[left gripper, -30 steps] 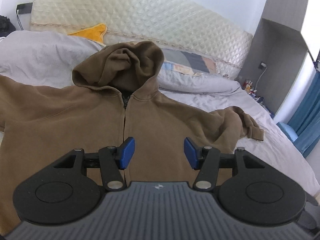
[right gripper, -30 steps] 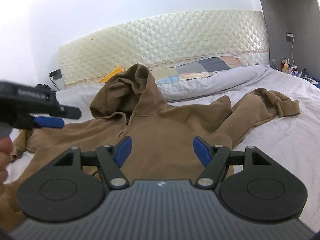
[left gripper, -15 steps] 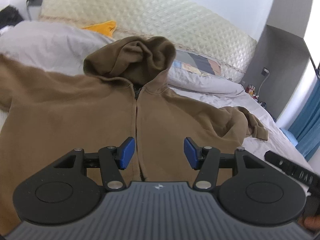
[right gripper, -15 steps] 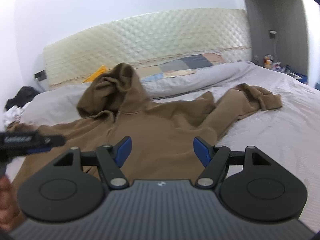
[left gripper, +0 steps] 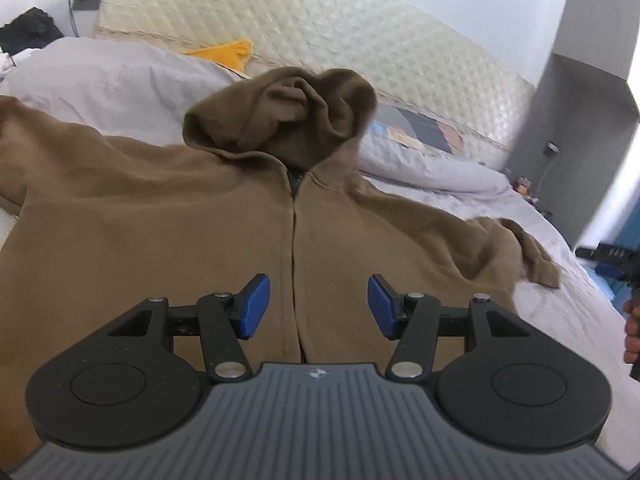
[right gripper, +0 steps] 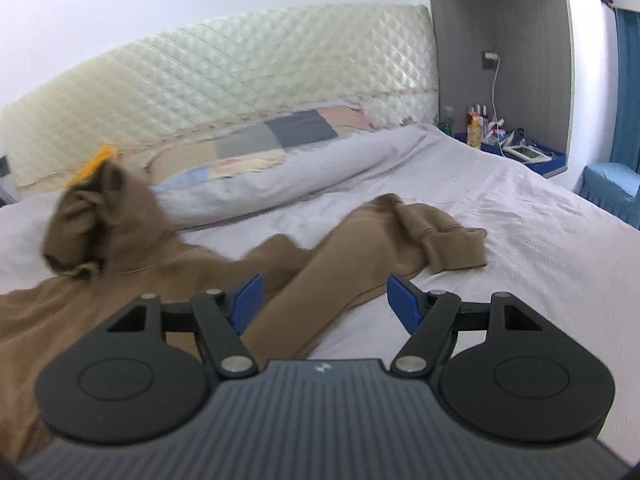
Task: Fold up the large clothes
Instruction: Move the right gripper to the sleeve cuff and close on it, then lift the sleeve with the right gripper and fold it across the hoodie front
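Brown zip hoodie [left gripper: 168,232] lies flat, hood bunched; both tongs [left gripper: 318,306] [right gripper: 324,300] gape empty.

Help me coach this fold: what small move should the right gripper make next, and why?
Probably ease the right gripper forward and down onto the sleeve. Its jaws are open and empty, the sleeve lies right ahead, spread out from the hoodie, nothing folded yet.

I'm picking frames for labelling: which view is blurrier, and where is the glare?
Right wrist view: motion smear on the hoodie and headboard. Left wrist view: sharper, only slight softness; the window light at the right edge is blown out.
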Action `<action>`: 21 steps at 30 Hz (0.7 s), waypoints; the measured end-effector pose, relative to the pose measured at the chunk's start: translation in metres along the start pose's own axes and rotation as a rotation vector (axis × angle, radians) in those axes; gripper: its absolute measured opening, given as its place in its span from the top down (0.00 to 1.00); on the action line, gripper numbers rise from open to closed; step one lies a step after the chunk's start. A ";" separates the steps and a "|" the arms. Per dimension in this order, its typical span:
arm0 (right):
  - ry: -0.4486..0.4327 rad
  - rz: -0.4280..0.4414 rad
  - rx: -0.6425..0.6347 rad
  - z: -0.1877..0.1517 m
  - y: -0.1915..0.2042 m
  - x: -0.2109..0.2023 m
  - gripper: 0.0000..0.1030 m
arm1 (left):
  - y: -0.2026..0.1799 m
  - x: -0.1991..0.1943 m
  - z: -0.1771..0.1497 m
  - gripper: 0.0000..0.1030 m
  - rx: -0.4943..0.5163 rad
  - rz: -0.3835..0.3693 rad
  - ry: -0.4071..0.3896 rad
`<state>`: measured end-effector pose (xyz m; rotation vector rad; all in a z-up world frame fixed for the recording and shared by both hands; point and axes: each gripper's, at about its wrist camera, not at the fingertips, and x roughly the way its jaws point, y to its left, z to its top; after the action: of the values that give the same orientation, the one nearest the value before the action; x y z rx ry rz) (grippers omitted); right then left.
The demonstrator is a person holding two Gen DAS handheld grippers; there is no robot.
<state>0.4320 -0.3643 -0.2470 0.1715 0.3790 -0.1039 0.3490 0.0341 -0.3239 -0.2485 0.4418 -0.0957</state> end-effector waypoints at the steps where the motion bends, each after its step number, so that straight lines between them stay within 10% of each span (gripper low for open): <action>1: 0.007 -0.022 -0.009 -0.001 -0.009 0.016 0.31 | 0.000 0.003 0.000 0.41 -0.006 0.007 -0.001; 21: 0.002 -0.391 -0.453 -0.018 -0.075 0.260 0.34 | -0.005 0.087 -0.009 0.42 0.004 -0.010 0.124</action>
<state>0.6556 -0.4528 -0.3718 -0.3530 0.4251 -0.3982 0.4229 0.0148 -0.3661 -0.2415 0.5633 -0.1220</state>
